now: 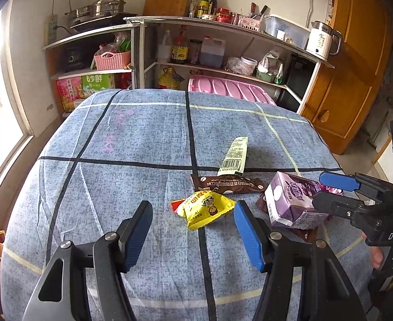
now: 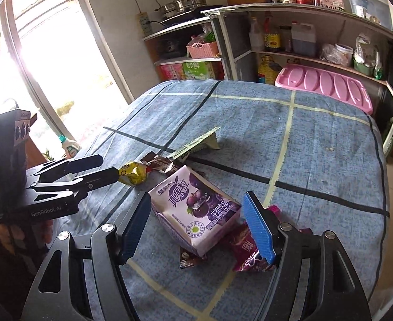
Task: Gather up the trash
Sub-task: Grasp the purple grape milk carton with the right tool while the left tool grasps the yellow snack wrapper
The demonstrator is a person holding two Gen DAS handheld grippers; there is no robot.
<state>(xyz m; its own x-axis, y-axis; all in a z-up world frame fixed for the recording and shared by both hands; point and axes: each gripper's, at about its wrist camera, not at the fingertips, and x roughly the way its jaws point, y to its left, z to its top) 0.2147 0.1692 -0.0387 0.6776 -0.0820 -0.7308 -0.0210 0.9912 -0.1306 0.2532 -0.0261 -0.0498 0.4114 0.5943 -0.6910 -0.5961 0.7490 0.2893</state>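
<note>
Trash clustered on blue checked cloth (image 1: 132,144), five pieces noted. Purple carton (image 2: 193,208) lying on its side, tilted, propped on brown wrapper (image 2: 192,260) beneath and touching maroon wrapper (image 2: 247,254) at its 4 o'clock. Yellow packet (image 1: 205,208) just beside brown sachet (image 1: 225,184) at the packet's 1 o'clock; pale green sachet (image 1: 235,157) at 12 o'clock from the brown one, one end overlapping it, far end lifted off the cloth. Left gripper (image 1: 193,227) released, jaws parted, yellow packet between the tips but not pressed. Right gripper (image 2: 196,227) released, jaws straddling the carton, pads clear of both sides. Carton judged light if drained, walls stiff at the folded edges but likely to dent on the broad faces; best taken across the narrow sides near mid-length, squeezed gently. Leftover liquid cannot be ruled out, so keep it level. Yellow packet judged very light, crinkly, slick film; likely to slide or pop out under a tip pinch, so take across the puffed middle or on the crimped seam. Flat wrappers under the carton judged hardest: thin, limp, lying close to soft cloth, risk of pinching fabric too.
</note>
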